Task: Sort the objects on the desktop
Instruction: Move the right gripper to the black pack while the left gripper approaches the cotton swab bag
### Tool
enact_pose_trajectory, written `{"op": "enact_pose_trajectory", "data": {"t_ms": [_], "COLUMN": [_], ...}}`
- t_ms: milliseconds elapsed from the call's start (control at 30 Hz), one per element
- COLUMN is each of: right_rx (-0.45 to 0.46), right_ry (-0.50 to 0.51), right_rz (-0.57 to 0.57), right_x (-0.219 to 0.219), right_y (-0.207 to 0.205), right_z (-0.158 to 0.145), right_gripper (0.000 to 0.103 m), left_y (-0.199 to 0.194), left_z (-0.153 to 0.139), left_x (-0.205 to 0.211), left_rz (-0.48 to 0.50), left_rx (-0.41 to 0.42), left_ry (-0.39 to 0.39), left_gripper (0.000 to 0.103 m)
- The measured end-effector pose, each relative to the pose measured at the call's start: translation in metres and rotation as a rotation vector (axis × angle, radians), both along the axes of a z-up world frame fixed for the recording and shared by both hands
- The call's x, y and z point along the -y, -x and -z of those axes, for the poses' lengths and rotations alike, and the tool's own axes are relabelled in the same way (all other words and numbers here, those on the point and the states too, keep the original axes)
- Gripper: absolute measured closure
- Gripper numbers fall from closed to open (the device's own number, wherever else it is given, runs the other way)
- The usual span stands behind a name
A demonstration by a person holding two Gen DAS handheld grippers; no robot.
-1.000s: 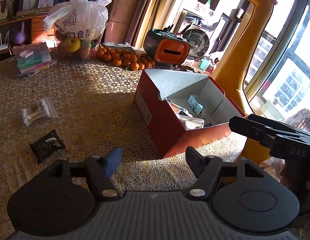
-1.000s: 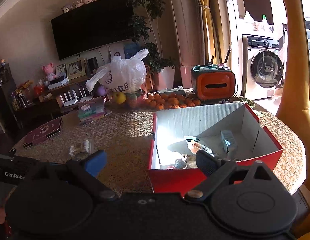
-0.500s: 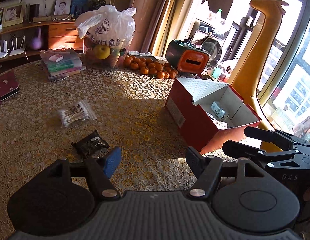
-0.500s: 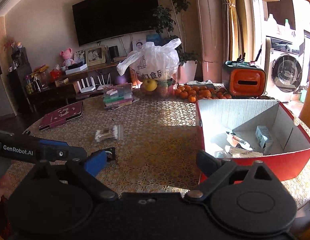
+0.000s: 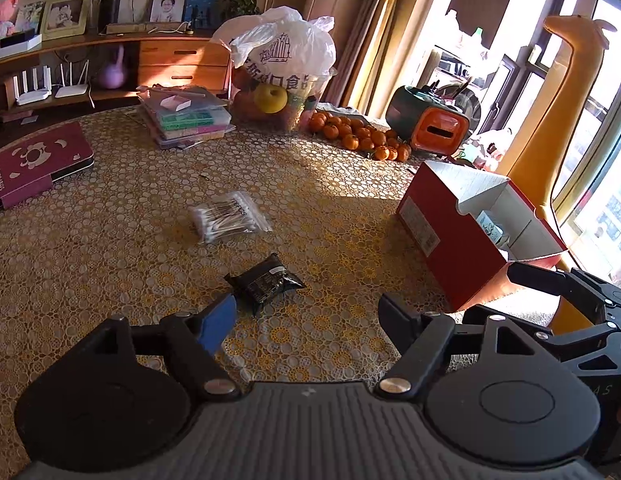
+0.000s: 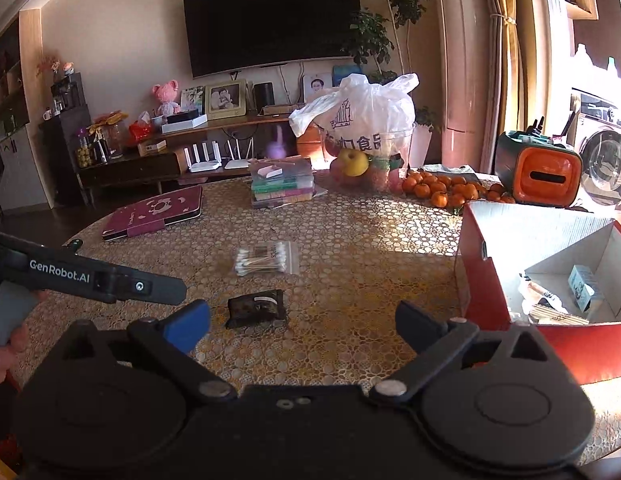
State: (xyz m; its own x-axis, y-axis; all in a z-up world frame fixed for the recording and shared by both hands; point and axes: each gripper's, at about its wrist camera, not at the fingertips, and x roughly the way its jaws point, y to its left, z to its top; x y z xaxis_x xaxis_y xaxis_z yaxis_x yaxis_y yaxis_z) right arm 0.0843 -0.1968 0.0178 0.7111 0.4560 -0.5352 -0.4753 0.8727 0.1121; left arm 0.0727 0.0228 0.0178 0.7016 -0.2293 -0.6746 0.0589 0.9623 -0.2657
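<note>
On the near counter (image 5: pixel 350 208), both tongs, left (image 5: pixel 306 322) and right (image 6: pixel 302 326), gape empty over the black packet (image 5: pixel 264 282), likely bound for the red box (image 6: pixel 522 280).

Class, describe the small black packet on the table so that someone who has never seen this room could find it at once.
Start at the red cardboard box on the patterned tablecloth and look left across the bare cloth. Two small items lie there: a clear bag of cotton swabs farther back, and nearer the open grippers the black packet. It is dark, crinkled and opaque with a small white label, unlike the see-through swab bag.
</note>
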Motion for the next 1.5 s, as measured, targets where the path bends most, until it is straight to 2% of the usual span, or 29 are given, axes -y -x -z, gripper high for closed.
{"op": "enact_pose_trajectory", "data": {"t_ms": [333,467,933,1167,1500], "right_rx": [-0.021,-0.022,-0.059,-0.077,-0.097], "right_ry": [0.014,0.039,0.08,0.096,0.112], "right_rz": [-0.062,-0.073,-0.128,-0.166,-0.208], "right_x": [-0.031,-0.042,-0.068,-0.084,-0.107], "right_y": [-0.009,-0.017,-0.055,-0.073,-0.092], "right_z": [0.019,0.028,0.057,0.073,0.095], "right_gripper": [0.001,0.0,0.0,0.0,0.001], "left_y": [-0.026,-0.041,-0.103,-0.14,-0.176], "left_z": [0.023,0.03,0.061,0.081,0.099], "left_x": [-0.022,-0.031,-0.051,-0.052,-0.041], "left_rz": [-0.019,-0.022,-0.004,0.061,0.155], "left_rx": [-0.048,-0.044,-0.06,-0.073,-0.017], "left_ry": [0.004,0.027,0.001,-0.043,-0.162], "left_gripper": [0.018,0.0,0.0,0.0,0.0]}}
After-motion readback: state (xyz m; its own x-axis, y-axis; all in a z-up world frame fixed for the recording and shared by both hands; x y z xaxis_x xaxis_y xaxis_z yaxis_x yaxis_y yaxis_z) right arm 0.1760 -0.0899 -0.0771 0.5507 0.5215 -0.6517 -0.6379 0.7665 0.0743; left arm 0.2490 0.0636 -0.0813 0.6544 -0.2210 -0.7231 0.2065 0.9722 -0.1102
